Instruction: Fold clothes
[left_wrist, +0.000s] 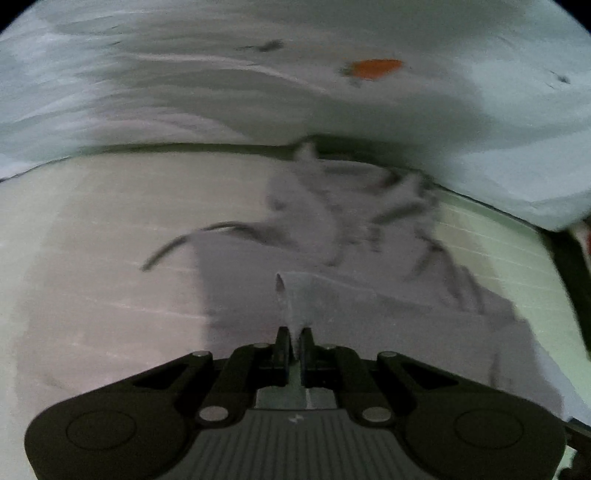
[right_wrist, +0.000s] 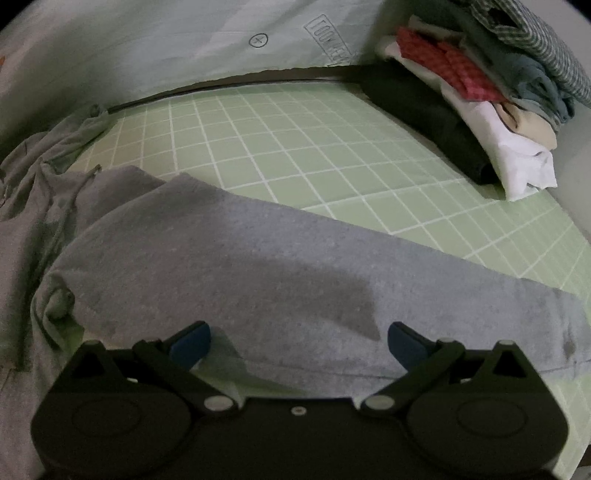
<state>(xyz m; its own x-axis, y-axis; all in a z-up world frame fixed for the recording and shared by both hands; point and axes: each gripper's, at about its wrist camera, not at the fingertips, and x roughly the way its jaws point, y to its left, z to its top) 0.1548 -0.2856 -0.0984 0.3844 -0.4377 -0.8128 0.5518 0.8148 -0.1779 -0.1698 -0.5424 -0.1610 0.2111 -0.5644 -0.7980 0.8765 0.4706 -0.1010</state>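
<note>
A grey hooded garment (right_wrist: 236, 266) lies on the green grid mat (right_wrist: 332, 147), one part folded over toward the right. In the left wrist view it (left_wrist: 332, 258) fills the middle, with its dark drawstring (left_wrist: 177, 243) trailing left. My left gripper (left_wrist: 294, 341) is shut on a pinched ridge of the grey fabric, which stands up between the fingers. My right gripper (right_wrist: 299, 341) is open, its blue pads (right_wrist: 190, 341) spread wide just above the folded grey fabric, holding nothing.
A pile of folded clothes (right_wrist: 480, 103) in white, red check, dark and blue stands at the mat's far right. A pale sheet with printed marks (right_wrist: 221, 44) lies beyond the mat's far edge; it shows an orange patch (left_wrist: 375, 68) in the left wrist view.
</note>
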